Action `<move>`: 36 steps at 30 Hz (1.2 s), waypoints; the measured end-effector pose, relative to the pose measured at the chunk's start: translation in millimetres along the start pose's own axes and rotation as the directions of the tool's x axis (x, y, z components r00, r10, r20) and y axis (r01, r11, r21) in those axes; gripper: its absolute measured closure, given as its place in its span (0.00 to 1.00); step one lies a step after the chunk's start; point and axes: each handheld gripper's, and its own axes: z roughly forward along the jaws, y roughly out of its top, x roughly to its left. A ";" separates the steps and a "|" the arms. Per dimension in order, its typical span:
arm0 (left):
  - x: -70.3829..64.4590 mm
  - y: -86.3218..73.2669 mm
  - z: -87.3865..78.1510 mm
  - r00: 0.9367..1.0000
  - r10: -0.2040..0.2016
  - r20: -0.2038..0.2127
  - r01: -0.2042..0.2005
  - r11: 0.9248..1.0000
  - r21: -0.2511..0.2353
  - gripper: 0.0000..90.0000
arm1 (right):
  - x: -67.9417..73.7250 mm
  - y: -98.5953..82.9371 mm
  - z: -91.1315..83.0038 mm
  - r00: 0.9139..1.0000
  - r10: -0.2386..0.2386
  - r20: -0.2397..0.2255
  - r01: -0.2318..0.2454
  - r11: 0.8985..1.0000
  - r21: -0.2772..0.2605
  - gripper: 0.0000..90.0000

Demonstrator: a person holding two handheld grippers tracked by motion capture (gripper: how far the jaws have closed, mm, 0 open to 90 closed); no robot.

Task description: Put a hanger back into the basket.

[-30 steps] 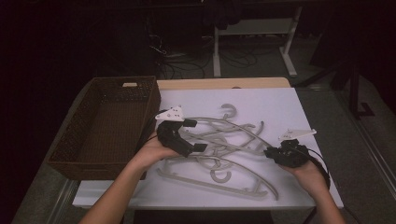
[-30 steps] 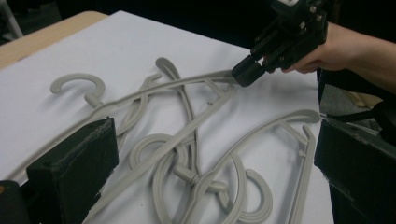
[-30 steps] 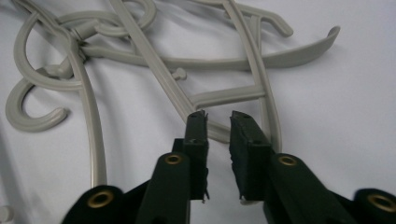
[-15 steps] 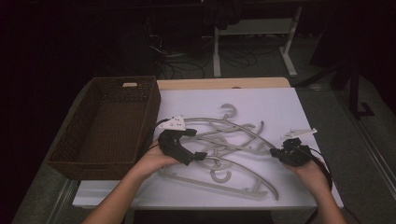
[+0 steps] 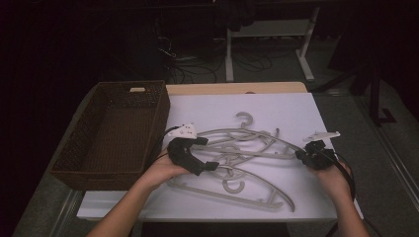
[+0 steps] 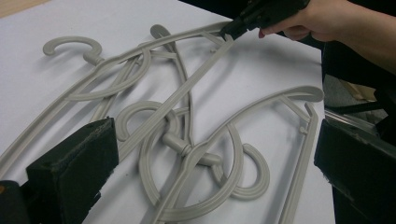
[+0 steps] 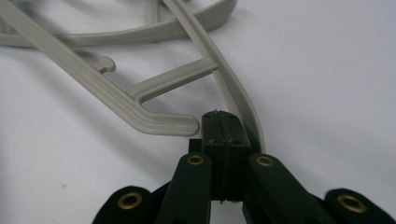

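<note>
The pale grey plastic hangers [image 5: 237,163] lie interlocked on the white table [image 5: 296,108]. The right gripper [image 5: 302,157], jaws pressed together, sits at one hanger's tip; the left gripper [image 5: 205,154] hovers wide. Lifting likely drags the tangled neighbours along.
</note>
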 end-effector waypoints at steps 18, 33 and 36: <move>0.2 -0.6 1.0 1.000 0.000 -0.001 0.000 1.000 0.007 0.00 | -27.3 -11.2 -1.2 0.993 0.089 0.079 -0.089 0.996 -0.008 0.99; 1.5 0.2 -1.0 1.000 -0.001 -0.007 0.001 1.000 0.002 0.00 | -22.2 -7.0 -15.5 0.995 0.085 0.044 -0.082 0.994 -0.069 0.99; 1.5 -0.1 -0.7 1.000 -0.004 -0.009 0.004 1.000 0.003 0.00 | -20.8 -5.2 -19.4 0.995 0.083 0.046 -0.079 0.994 -0.081 0.99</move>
